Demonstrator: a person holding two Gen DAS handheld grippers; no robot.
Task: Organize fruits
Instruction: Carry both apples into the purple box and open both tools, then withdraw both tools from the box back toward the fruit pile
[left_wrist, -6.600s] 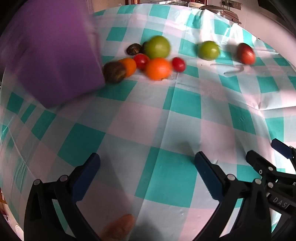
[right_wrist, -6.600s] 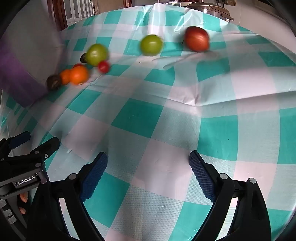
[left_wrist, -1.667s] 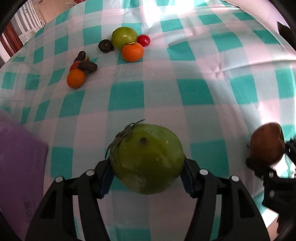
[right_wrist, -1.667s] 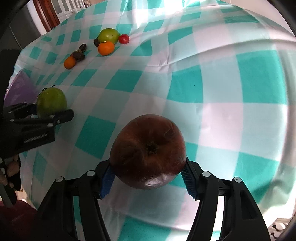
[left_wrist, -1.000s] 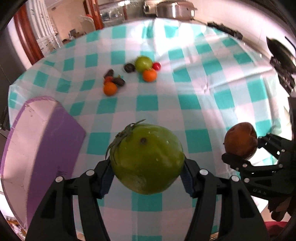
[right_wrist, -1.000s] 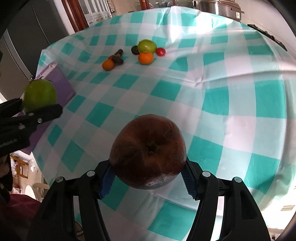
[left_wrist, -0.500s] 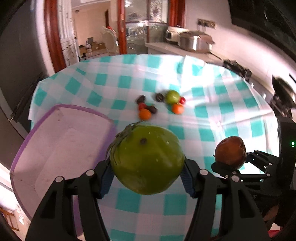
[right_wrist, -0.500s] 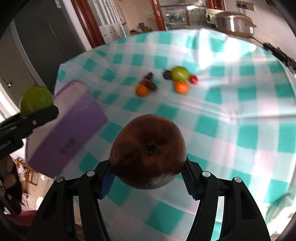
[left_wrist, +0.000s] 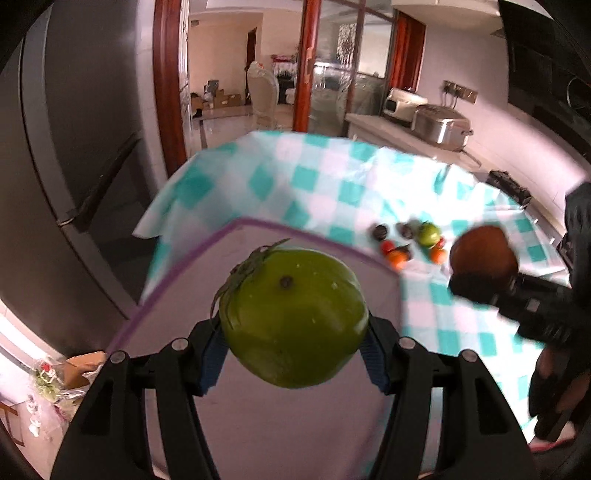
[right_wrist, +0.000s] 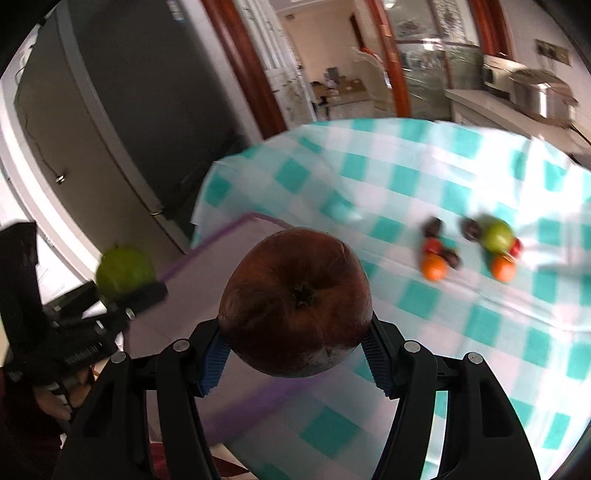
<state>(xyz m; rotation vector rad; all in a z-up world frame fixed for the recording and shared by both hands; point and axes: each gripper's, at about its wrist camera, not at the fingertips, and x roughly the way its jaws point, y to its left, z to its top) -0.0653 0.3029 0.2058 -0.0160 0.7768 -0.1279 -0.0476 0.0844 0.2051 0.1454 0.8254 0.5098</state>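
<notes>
A: The tablecloth (left_wrist: 343, 177) is a teal-and-white check; the tray (left_wrist: 266, 424) shows a purple rim (left_wrist: 177, 273) around a pale inside.

B: The near fruits: one green tomato (left_wrist: 293, 317), one brownish-red fruit (right_wrist: 295, 308).

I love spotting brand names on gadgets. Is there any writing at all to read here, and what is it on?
None can be read.
Left gripper: a pale marking on its dark body, too blurred to read.
Right gripper: no lettering shows.
Green tomato, dark red fruit, purple box: no labels visible.
</notes>
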